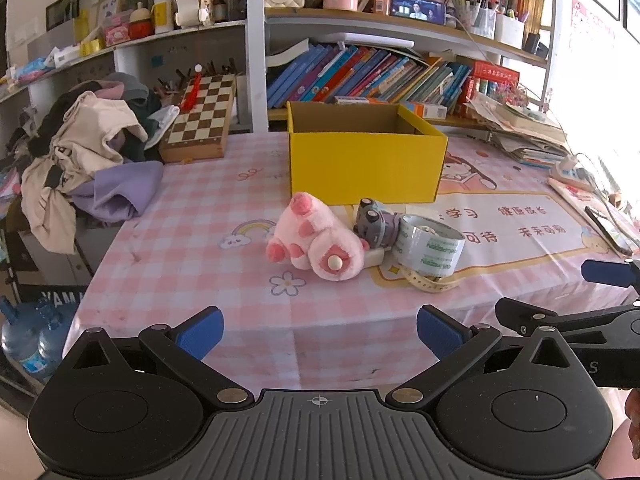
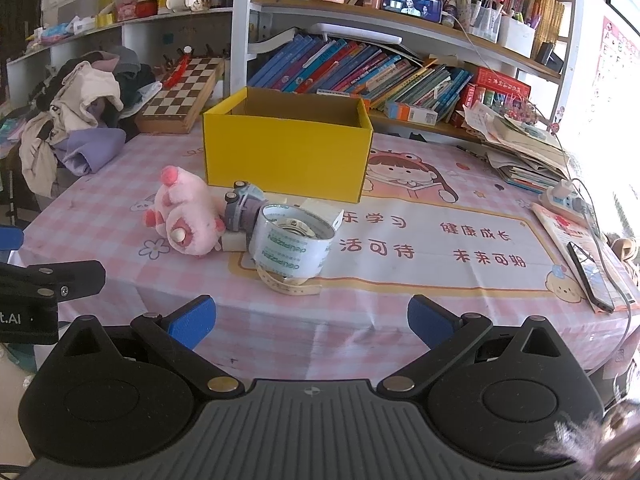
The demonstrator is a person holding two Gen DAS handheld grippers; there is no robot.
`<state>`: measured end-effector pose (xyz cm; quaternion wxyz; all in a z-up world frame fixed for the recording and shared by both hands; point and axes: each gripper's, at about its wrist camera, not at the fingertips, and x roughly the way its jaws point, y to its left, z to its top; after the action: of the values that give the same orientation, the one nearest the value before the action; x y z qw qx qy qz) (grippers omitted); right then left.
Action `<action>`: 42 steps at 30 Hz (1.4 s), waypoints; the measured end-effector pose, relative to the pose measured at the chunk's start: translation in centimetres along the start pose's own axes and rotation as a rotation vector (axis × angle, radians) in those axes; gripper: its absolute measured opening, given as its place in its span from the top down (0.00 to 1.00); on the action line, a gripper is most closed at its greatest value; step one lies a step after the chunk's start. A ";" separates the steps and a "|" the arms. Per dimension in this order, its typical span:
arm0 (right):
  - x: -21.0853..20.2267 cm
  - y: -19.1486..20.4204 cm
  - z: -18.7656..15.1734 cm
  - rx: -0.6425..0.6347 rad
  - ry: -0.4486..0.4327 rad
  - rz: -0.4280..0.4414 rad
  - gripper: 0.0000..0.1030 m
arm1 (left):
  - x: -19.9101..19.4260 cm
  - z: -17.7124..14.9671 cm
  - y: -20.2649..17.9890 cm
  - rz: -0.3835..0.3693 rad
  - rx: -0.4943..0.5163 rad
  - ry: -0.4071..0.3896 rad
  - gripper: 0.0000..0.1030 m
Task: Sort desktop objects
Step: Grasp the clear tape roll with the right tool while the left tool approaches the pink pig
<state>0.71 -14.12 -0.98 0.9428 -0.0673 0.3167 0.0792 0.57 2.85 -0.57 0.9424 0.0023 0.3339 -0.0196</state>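
While both sets of jaws gape wide and hold nothing, no sorting shows yet: pink plush toy (image 1: 316, 242), grey toy (image 1: 374, 220) and tape roll (image 1: 430, 246) lie clustered on the bench (image 1: 192, 216) before the yellow box (image 1: 366, 156), whose inside is hidden.

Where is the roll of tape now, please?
In both views the tape roll stands on edge on the table, in front of the yellow box, beside the grey toy and pink plush.
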 end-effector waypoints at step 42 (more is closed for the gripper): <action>11.3 -1.8 5.1 0.042 0.120 0.111 0.00 | 8.8 3.2 1.3 0.002 -0.006 0.097 0.00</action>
<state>12.91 -13.80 -3.66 0.9175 -0.0343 0.3776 0.1205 9.44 3.76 -3.60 0.9252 0.0006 0.3791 -0.0175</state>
